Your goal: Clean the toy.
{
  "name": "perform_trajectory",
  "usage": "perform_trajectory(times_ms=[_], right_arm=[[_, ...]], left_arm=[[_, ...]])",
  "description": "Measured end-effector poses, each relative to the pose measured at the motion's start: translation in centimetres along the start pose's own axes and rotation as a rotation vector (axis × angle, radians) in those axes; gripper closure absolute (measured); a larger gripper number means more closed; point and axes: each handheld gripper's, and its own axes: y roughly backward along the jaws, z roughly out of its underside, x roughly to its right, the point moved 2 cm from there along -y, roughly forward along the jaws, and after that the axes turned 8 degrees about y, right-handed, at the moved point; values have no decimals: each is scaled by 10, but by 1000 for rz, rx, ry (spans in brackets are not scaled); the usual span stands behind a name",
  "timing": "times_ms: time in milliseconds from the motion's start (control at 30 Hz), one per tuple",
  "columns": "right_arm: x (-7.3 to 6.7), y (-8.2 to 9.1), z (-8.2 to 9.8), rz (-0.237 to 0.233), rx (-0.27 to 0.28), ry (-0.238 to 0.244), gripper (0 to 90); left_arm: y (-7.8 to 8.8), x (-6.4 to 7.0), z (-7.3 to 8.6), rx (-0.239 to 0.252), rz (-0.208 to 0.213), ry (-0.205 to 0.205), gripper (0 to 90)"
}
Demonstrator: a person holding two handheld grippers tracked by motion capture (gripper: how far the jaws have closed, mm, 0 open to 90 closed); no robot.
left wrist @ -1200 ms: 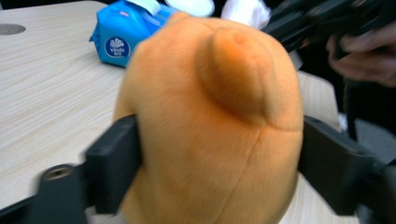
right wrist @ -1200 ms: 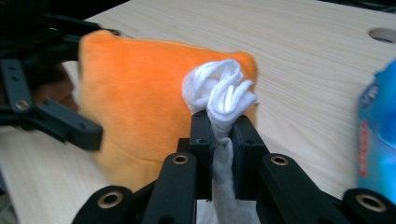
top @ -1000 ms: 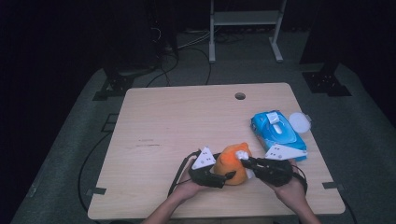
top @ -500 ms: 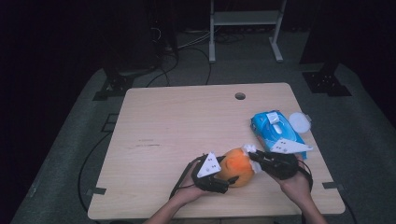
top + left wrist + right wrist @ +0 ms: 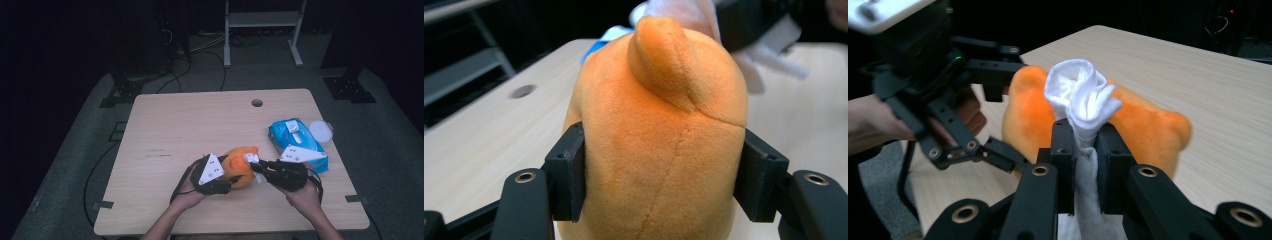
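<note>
High view: the table (image 5: 200, 130) carries an orange plush (image 5: 239, 165) near its front edge, right of centre. The left gripper (image 5: 226, 181) clamps the plush from the left; its jaws have just been closing, with the plush between them. The right gripper (image 5: 254, 165) comes in from the right, pinching a white wipe (image 5: 251, 159) against the plush's upper right side. A blue wipes pack (image 5: 296, 142) lies just behind the right gripper, close to the right edge, with a round white lid (image 5: 320, 131) beside it at the edge. A hole (image 5: 257, 103) sits near the far edge. The left half and the far centre of the table offer free room; the pack limits room to the right. Left gripper view: both jaws press the flanks of the plush (image 5: 659, 135), which blocks most of the outlook; the wipe (image 5: 684, 12) and part of the right gripper sit behind its top. Bare table (image 5: 479, 135) extends to the left. Right gripper view: the jaws are narrow, holding the wipe (image 5: 1083, 100) upright between the pads, touching the plush (image 5: 1143, 125). The left gripper (image 5: 990, 150) stands at left, gripping the plush. Open table (image 5: 1168, 70) runs beyond to its far edge.
</note>
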Motion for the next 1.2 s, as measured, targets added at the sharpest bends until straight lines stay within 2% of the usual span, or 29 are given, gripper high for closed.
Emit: perform_trajectory(times_ms=[33,67,100,133,167,200,233,267,300,333,367,400,433,467,500,533,633,667,700,767,800,833,867,900,933,1000,1100,1133,1200], right_arm=[[0,0,0,0,0,0,797],[2,-3,-1,0,0,-7,797],[7,-14,-4,-4,-3,-34,798],[8,-17,-4,-5,-13,-34,798],[9,-20,-4,-1,-24,-29,798],[10,-24,-3,3,-31,-28,798],[10,-24,-3,3,-31,-28,798],[13,-28,0,0,-48,-31,797],[13,-28,0,0,-48,-31,797],[14,-30,7,-11,-79,-31,795],[14,-30,7,-11,-79,-31,795],[13,-28,14,-25,-103,-23,793],[13,-28,14,-25,-103,-23,793],[12,-23,20,-21,-119,-2,793],[12,-21,22,-24,-119,-2,793],[13,-18,26,-22,-127,-2,793],[16,-12,33,-30,-141,-19,790],[16,-11,35,-35,-148,-11,788],[16,-11,35,-35,-148,-11,788],[15,-7,36,-25,-160,6,785],[16,-3,36,-10,-147,0,784],[16,-3,36,-10,-147,0,784],[19,-2,36,-1,-135,-13,783],[20,-3,37,-4,-141,-21,783],[20,-3,37,-4,-141,-21,783],[17,-8,43,-38,-173,-15,783],[13,-8,45,-55,-181,-1,783],[13,-7,46,-67,-181,-3,783],[10,-5,48,-105,-185,5,782]], left_arm=[[0,0,0,0,0,0,344],[-2,-2,5,-24,-32,-6,344],[-4,-2,7,-42,-47,-18,338],[-9,0,12,-84,-60,-40,331],[-9,0,12,-84,-60,-40,319],[-15,5,19,-106,-32,-60,298],[-15,5,19,-106,-32,-60,282],[-16,11,18,-109,-9,-89,262],[-16,11,18,-109,-9,-89,246],[-14,10,16,-111,67,-60,226],[-14,10,16,-111,67,-60,216],[-8,2,14,-70,209,49,212],[-8,2,14,-70,209,49,222],[0,-9,12,-24,261,120,247],[0,-9,12,-24,261,120,250],[3,-17,11,-14,220,144,250],[-2,-19,14,-31,199,166,252],[-7,-15,17,-51,211,171,252],[-7,-15,17,-51,211,171,253],[-9,-9,18,-62,217,144,255],[-9,-5,18,-83,274,125,255],[-9,-5,18,-83,274,125,254],[-7,-1,19,-112,326,86,254],[-7,-1,19,-112,326,86,252],[-5,1,20,-120,342,66,252],[0,-1,15,-120,365,54,218],[1,-3,9,-97,351,42,173],[1,-6,5,-91,330,37,173],[-1,-9,1,-66,325,40,152]])
